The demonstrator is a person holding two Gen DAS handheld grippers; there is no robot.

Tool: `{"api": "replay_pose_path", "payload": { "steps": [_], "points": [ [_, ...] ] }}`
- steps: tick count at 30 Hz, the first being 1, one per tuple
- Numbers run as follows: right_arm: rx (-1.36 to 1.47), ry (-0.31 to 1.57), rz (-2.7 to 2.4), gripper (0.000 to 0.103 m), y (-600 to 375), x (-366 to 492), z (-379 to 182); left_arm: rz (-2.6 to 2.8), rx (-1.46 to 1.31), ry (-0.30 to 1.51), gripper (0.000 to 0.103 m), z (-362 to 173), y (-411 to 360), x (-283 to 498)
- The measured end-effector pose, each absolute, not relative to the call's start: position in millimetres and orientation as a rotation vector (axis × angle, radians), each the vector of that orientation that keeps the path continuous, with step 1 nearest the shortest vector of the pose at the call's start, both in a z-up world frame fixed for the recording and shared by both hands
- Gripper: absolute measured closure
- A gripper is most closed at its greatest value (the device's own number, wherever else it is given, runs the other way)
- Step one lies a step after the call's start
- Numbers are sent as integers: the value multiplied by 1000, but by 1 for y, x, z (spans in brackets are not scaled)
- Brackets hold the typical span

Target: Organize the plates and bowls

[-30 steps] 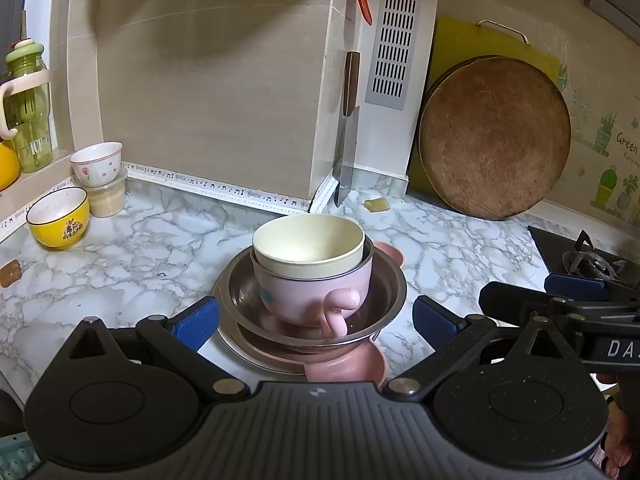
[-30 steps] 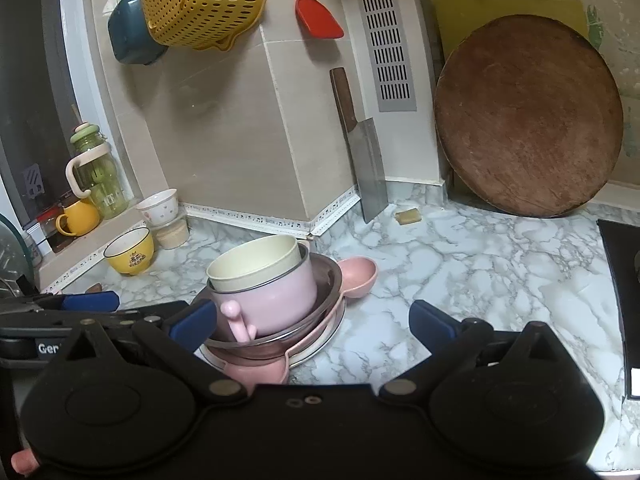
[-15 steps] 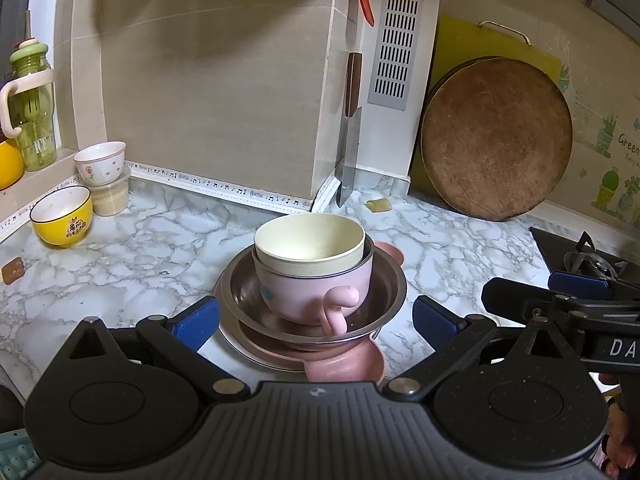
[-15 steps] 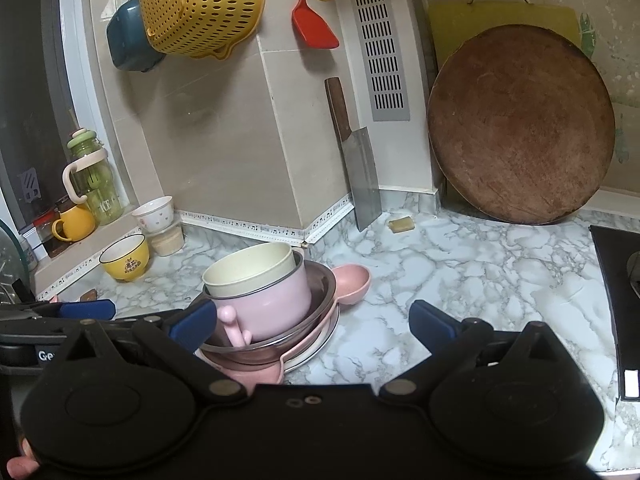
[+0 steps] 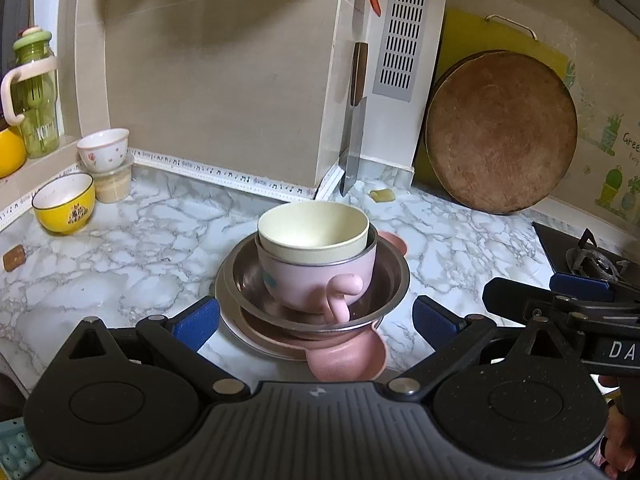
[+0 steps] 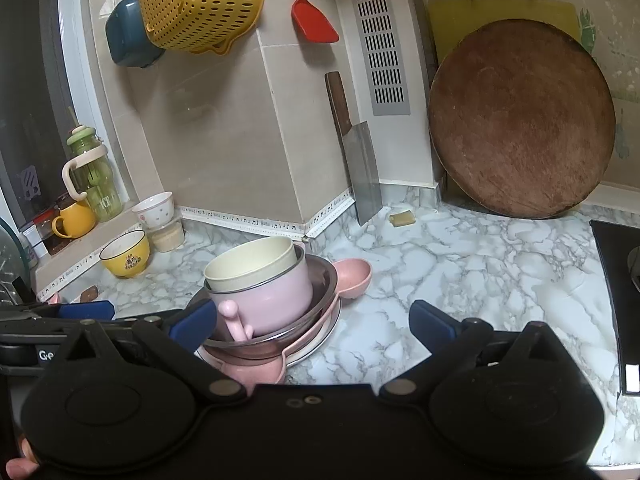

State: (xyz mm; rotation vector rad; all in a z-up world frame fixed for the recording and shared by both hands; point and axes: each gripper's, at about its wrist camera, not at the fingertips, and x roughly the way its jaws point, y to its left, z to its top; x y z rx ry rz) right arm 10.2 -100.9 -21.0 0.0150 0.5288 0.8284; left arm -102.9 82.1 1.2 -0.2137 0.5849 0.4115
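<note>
Bowls [image 5: 314, 236] sit stacked as before; both tongs [image 5: 316, 318] [image 6: 313, 322] gape empty, seemingly slightly farther back

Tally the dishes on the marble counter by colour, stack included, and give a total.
Pink: 2, the pink handled cup and the pink eared plate at the bottom.
Cream: 1, the cream plastic bowl on top.
Steel: 1, the stainless steel bowl.
Yellow: 1, the yellow ceramic bowl.
White: 1, the white patterned bowl.
Total: 6
</note>
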Motion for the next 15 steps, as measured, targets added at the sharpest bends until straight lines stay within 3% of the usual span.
{"api": "replay_pose_path", "payload": {
  "steps": [15],
  "points": [
    [16, 565, 816, 0, -104, 10, -26, 404, -235, 622, 0, -4, 80, -101]
  ]
}}
